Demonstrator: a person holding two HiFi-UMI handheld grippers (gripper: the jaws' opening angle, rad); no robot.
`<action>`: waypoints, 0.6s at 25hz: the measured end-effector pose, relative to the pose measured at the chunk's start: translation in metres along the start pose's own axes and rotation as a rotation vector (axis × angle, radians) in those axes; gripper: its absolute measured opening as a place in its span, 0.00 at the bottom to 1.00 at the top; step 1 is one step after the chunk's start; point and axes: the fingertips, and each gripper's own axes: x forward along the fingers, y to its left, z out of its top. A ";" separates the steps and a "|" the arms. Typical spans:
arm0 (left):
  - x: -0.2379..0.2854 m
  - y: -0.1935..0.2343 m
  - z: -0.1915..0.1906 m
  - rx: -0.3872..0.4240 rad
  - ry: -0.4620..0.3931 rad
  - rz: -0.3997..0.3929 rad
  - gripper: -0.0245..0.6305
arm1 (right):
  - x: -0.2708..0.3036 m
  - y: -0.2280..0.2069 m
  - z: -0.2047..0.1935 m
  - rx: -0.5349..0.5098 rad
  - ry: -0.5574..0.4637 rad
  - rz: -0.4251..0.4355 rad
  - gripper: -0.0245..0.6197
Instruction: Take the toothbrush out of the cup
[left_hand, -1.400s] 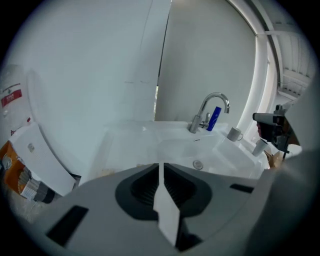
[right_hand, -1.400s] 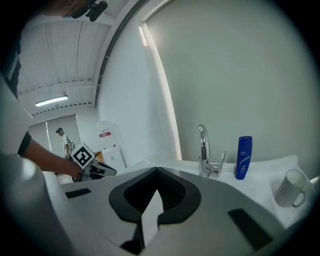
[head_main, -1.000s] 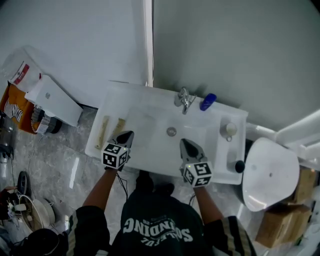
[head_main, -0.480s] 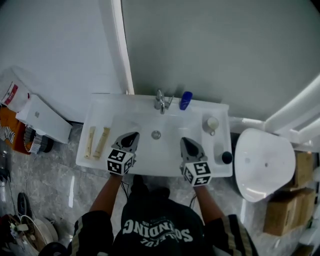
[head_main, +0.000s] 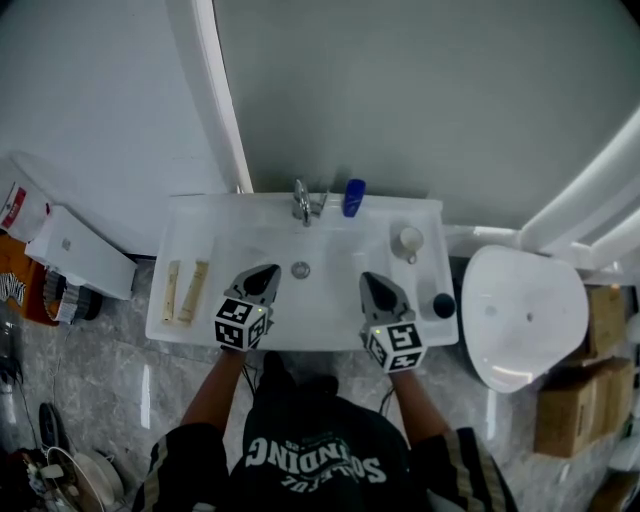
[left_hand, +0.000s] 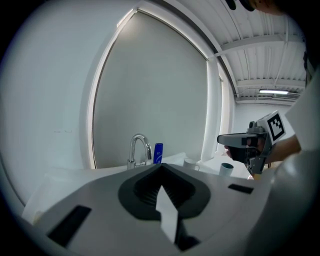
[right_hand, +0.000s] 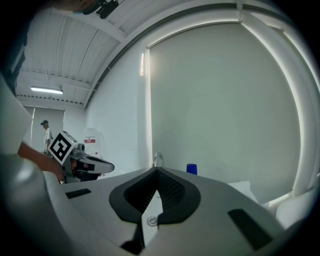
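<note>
A white cup (head_main: 408, 239) stands on the basin top at the back right, and a dark-rimmed cup (head_main: 443, 305) stands nearer the front right corner. I cannot make out a toothbrush in either cup. In the left gripper view the white cup (left_hand: 190, 163) and the dark-rimmed cup (left_hand: 226, 169) show to the right of the tap. My left gripper (head_main: 263, 280) hovers over the front left of the sink bowl, shut and empty. My right gripper (head_main: 372, 287) hovers over the front right, also shut and empty, well short of both cups. The left gripper (left_hand: 161, 168) and right gripper (right_hand: 156, 171) both point toward the back wall.
A chrome tap (head_main: 301, 203) and a blue bottle (head_main: 353, 197) stand at the back of the white sink (head_main: 200, 222). Two tan packets (head_main: 183, 291) lie on its left side. A toilet (head_main: 525, 330) stands to the right, and cardboard boxes (head_main: 572, 410) beyond it.
Both grippers have moved a little forward over the sink's front part and stayed shut. The head view has swung, so the sink sits further left and higher in the picture.
</note>
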 end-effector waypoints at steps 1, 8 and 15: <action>0.000 -0.001 0.000 -0.002 0.000 -0.001 0.04 | -0.001 0.000 0.000 0.002 -0.001 0.001 0.03; 0.004 -0.007 -0.002 -0.027 -0.014 -0.001 0.04 | -0.002 -0.005 -0.003 0.009 -0.006 0.008 0.03; 0.005 -0.008 -0.002 -0.030 -0.016 0.003 0.04 | -0.001 -0.006 -0.003 0.012 -0.002 0.020 0.03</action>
